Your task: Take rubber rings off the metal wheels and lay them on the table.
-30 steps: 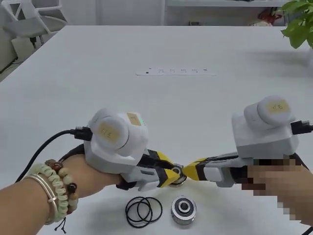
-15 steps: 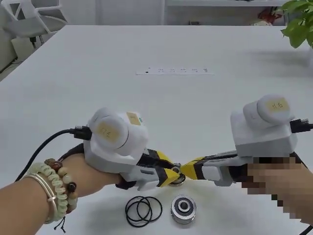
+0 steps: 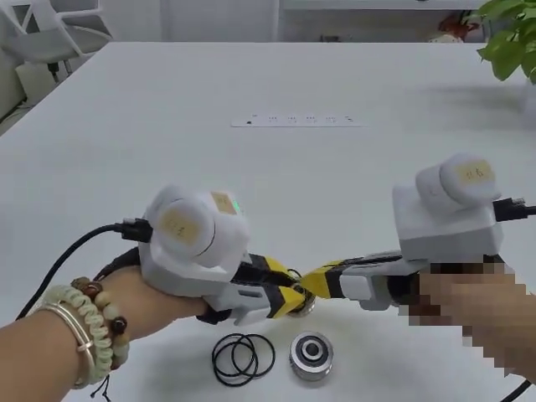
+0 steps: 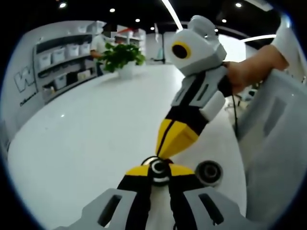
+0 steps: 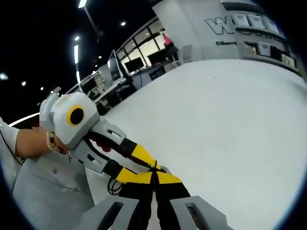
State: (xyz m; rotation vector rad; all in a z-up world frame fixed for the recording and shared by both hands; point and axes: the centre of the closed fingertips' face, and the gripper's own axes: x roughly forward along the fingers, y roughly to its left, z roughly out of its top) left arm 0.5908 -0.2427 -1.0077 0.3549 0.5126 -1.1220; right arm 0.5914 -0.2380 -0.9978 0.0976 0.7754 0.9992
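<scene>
Rubber rings (image 3: 243, 357), three, are seen in head view beside one loose wheel (image 3: 311, 355); a second wheel (image 4: 158, 167) is clamped by the left gripper (image 4: 159, 173), right gripper (image 4: 161, 153) closed.

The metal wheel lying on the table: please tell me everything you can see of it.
The metal wheel is a round, silvery disc with a dark ring around a bright hub. It lies flat on the white table, just right of the loose black rubber rings, apart from them. Nothing but the table touches it.
</scene>
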